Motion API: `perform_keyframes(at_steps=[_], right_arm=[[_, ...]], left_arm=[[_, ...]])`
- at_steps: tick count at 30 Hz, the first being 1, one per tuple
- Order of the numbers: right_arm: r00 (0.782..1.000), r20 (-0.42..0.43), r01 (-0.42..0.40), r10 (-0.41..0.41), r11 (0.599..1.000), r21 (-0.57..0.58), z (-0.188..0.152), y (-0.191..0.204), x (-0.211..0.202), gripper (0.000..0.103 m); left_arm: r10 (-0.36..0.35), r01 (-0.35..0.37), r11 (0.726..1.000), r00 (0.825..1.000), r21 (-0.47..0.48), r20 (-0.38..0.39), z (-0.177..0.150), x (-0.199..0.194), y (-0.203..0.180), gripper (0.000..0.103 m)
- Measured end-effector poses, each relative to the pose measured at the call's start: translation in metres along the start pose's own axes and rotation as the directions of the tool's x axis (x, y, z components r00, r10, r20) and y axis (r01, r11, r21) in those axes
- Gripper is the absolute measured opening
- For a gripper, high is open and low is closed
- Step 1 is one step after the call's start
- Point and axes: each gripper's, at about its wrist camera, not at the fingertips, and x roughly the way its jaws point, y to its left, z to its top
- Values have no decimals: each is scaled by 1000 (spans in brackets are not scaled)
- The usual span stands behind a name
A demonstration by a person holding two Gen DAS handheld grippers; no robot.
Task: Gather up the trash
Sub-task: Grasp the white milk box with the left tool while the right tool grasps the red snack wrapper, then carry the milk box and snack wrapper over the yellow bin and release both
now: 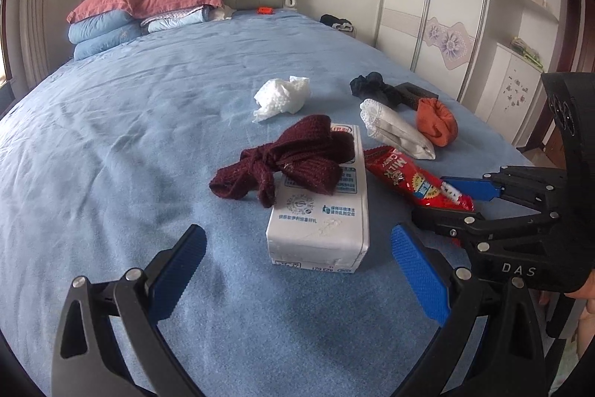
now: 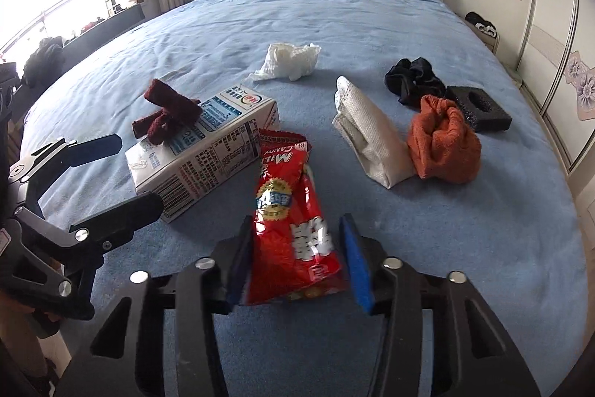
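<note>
Right wrist view showed the right gripper (image 2: 293,255) set astride the near end of the red candy wrapper (image 2: 288,211), which lay on the blue bed sheet (image 2: 223,36) with its torn end pointing away from the tongs. The left pad seemed to touch the wrapper's edge, while a sliver of sheet showed between the wrapper and the right pad, so the tongs had not clamped it; I judged the wrapper bracketed but not yet held. The left gripper (image 1: 297,276) stood wide open with nothing between its pads, hovering just short of the white milk carton (image 1: 319,207), which lay on its side straight ahead of it. A knotted maroon knit piece (image 1: 286,162) rested across the far half of that carton. Beyond the carton, a crumpled white tissue (image 1: 282,95) lay well ahead of both tongs. Ahead and to the right of the right gripper lay a folded white cloth (image 2: 372,140), an orange bundle (image 2: 442,144) touching it, a black scrunchie (image 2: 412,79) and a black foam block (image 2: 479,108). No bin or bag showed in either view. By my reading the collecting had barely begun: wrapper, carton and tissue all remained on the bed, and the wrapper would likely be first.
</note>
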Motion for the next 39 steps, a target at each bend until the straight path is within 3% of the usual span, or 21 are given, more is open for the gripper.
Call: perform_keyframes(at_steps=[8, 12, 13, 14, 15, 21, 28, 39], right_arm=[[996, 81, -27, 27, 1000, 9, -11, -8, -32, 40], [995, 77, -59, 56, 997, 43, -18, -21, -41, 40], [995, 72, -67, 63, 996, 53, -19, -24, -42, 40], [995, 69, -76, 72, 995, 66, -21, -28, -43, 40], [995, 66, -78, 73, 994, 78, -23, -31, -42, 40], [994, 72, -85, 77, 991, 108, -33, -44, -51, 40], [990, 114, -93, 82, 991, 91, -39, -44, -68, 40], [978, 200, -81, 63, 993, 85, -55, -56, -109, 40]], left_arm=[[-4, 4, 1000, 998, 8, -63, 8, 19, -6, 99], [-5, 3, 1000, 996, -18, -84, 13, 28, -8, 98], [-6, 3, 1000, 995, -26, -100, 14, 32, -9, 87], [-13, 9, 999, 993, -33, -115, 15, 35, -8, 63], [-22, 16, 999, 991, -45, -130, 15, 39, -7, 58], [-35, 24, 996, 991, -91, -126, 10, 29, -7, 57], [-115, 104, 988, 989, -111, -89, 2, -6, -17, 55], [-160, 160, 986, 987, -42, 11, 8, -50, -68, 54]])
